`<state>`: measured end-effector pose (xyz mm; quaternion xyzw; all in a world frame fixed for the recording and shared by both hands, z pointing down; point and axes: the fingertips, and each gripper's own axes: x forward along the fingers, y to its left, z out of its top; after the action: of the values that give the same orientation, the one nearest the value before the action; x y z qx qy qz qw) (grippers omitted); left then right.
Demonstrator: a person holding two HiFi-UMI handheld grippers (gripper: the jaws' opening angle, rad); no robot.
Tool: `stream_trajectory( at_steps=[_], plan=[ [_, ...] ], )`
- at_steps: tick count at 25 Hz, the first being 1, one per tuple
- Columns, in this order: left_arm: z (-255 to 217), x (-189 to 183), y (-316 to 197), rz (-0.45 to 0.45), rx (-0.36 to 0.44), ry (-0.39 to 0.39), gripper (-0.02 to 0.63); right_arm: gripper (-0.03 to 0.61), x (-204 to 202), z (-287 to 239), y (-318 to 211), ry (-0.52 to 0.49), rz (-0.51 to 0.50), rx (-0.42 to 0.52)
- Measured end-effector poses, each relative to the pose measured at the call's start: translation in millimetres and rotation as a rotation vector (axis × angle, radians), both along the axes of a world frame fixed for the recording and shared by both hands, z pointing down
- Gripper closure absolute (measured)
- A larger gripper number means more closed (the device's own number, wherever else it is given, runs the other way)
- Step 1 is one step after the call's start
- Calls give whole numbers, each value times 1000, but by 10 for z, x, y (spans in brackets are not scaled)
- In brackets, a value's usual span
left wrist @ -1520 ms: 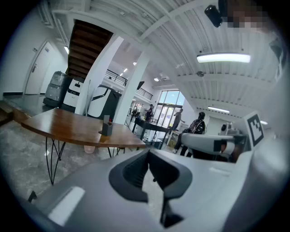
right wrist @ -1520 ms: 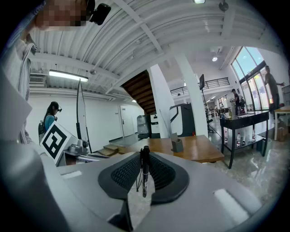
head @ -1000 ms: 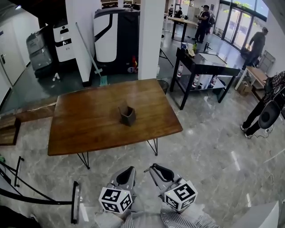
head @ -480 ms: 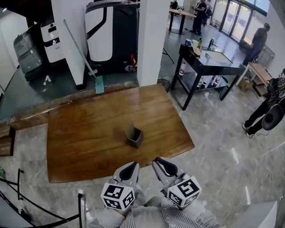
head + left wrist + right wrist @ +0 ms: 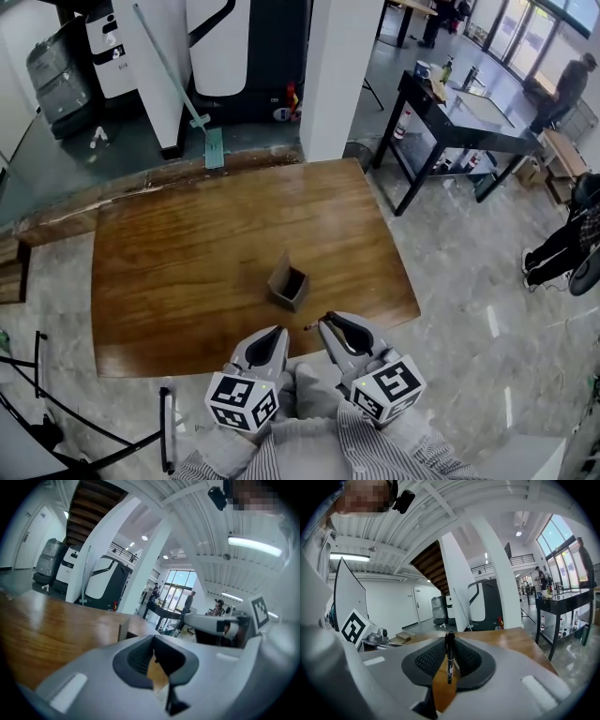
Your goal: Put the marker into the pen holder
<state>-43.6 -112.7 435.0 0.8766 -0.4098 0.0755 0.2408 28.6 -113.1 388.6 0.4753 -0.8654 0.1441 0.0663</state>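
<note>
Near the bench [image 5: 169, 272] edge, the right tongs [image 5: 323, 323] pinch the black marker [image 5: 449, 660] upright, probably for lowering into the pen holder [image 5: 289, 284] just ahead. Beside them, the left tongs [image 5: 278, 330] sit closed and empty.

Pen holder [image 5: 288, 284] and table [image 5: 169, 281] nearer.

head view: high, steeply down on brown wooden counter [image 5: 187, 272] | gripper views: low, close, along it | shared: counter
</note>
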Motion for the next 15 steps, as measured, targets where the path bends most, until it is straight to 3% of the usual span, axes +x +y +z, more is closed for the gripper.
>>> stream_trajectory(
  at_steps=[15],
  plan=[
    [280, -29, -495, -83, -85, 21, 606, 518, -97, 135, -810, 10, -106, -31]
  ],
)
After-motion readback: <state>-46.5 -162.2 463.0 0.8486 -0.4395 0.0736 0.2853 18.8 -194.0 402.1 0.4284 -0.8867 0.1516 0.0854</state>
